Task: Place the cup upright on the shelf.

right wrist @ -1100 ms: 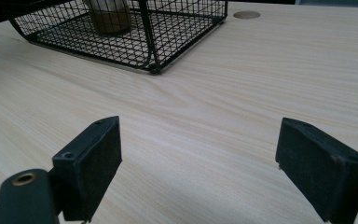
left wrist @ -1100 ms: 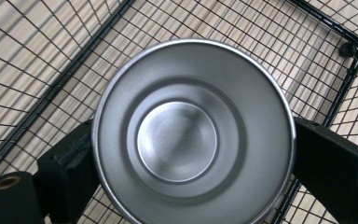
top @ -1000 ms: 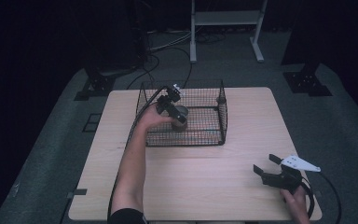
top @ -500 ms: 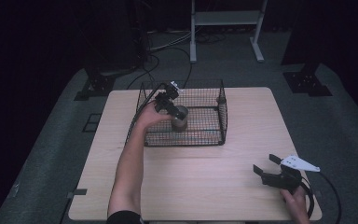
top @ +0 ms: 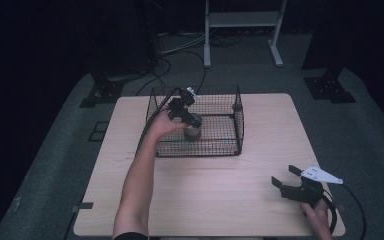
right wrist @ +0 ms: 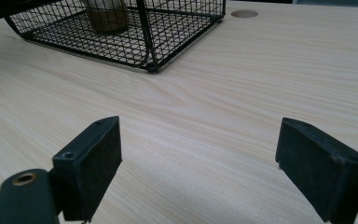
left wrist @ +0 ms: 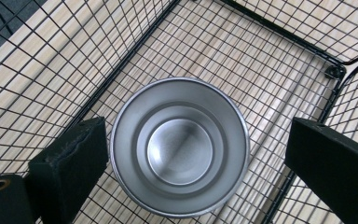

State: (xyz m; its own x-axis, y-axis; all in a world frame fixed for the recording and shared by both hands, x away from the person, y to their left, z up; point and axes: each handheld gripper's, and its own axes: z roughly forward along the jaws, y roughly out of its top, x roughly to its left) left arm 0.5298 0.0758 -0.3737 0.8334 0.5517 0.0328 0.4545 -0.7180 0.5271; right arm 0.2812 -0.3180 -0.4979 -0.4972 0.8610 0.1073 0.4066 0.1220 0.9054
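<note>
Dim room, grey floor [top: 55,165], wooden table [top: 205,190].

left gripper [top: 192,121] over cup [top: 193,133], seemingly

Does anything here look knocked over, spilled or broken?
Nothing stands out. The metal cup stands upright and empty on the floor of the wire basket, with the left gripper above it, jaws just opened and clear of the rim. The right gripper waits open over the table.

left gripper [top: 192,121] fingers just opened, off cup [left wrist: 180,147]
</note>
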